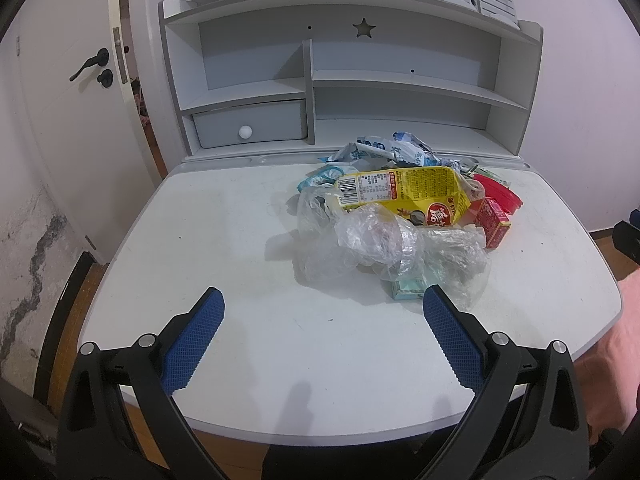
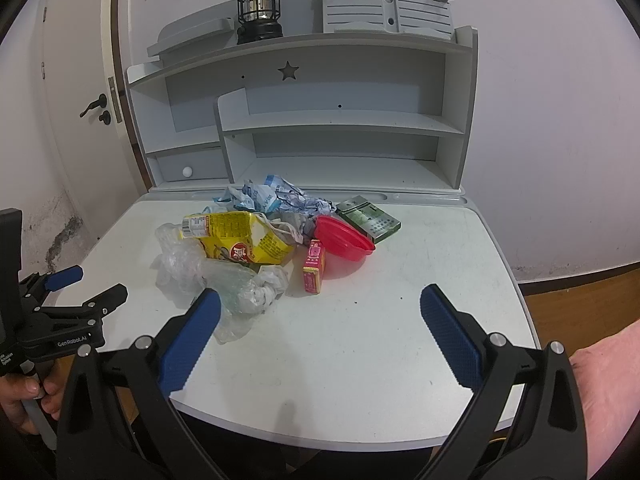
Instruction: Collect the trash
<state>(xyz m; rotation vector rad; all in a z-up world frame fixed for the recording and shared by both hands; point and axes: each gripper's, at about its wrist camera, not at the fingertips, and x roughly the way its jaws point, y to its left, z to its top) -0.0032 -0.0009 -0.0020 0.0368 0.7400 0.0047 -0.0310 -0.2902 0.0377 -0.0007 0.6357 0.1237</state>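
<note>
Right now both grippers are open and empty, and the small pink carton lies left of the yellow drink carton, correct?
Not quite. In the right wrist view the small pink carton lies right of the yellow drink carton. Left gripper and right gripper are open and empty.

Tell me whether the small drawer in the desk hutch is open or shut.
Shut: the drawer front with its white knob sits roughly flush within its compartment, nothing pulled out.

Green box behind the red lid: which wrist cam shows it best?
Right wrist. The green box lies fully in view on the desk, its printed top face showing, tucked just behind the red lid. In the left wrist view only a sliver of it peeks out behind the yellow carton and lid.
</note>
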